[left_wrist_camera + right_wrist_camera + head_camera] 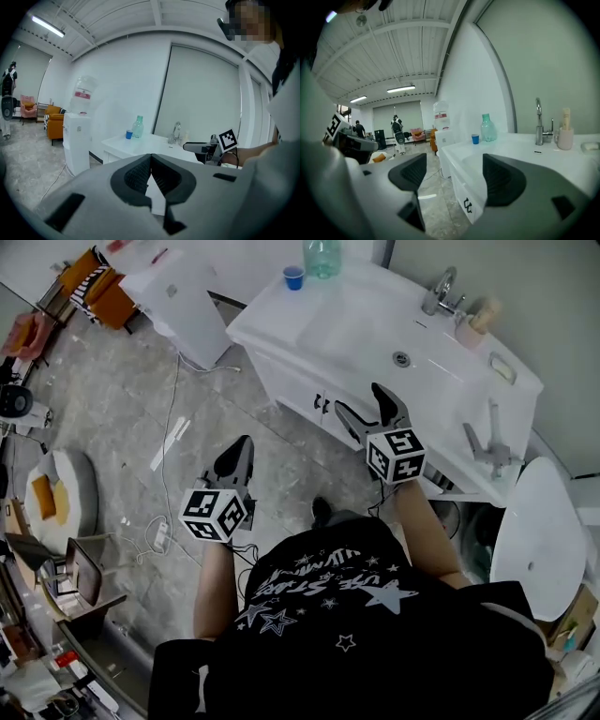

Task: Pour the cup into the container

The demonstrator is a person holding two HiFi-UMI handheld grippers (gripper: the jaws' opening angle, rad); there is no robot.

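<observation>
1. Black shirt (356, 615), printed with pale stars, worn by the person; nearest the head camera, at the bottom of its view.

2. Left tongs (242, 444), with marker cube (214, 514) behind them. Held over the floor (122, 409), well short of the table. Jaws pressed together tip to tip with nothing between them, as the left gripper view (151, 155) shows.

3. Right tongs (359, 397), with marker cube (395, 455). Raised in front of the table's near edge. Jaws spread wide and empty; the right gripper view (453, 164) shows only floor and table front in the gap.

4. Table (356, 315), a white cabinet with doors below and a sunken basin (401, 359) in its top.

5. Faucet (439, 292), chrome, upright at the back of the basin; a pale tumbler (565, 136) stands just beside it.

6. Cup (293, 277), small and blue, upright at the table's far left corner, untouched and well apart from both tongs. Also seen in both gripper views (129, 134) (475, 138).

7. Container (322, 257), a clear green bottle, upright just beside the cup, on the faucet side (137, 127) (488, 128).

8. Water dispenser (178, 301), white, on the floor left of the table, an inverted jug on top (77, 140).

9. Orange chair (98, 287), farthest back, beyond the dispenser.
</observation>
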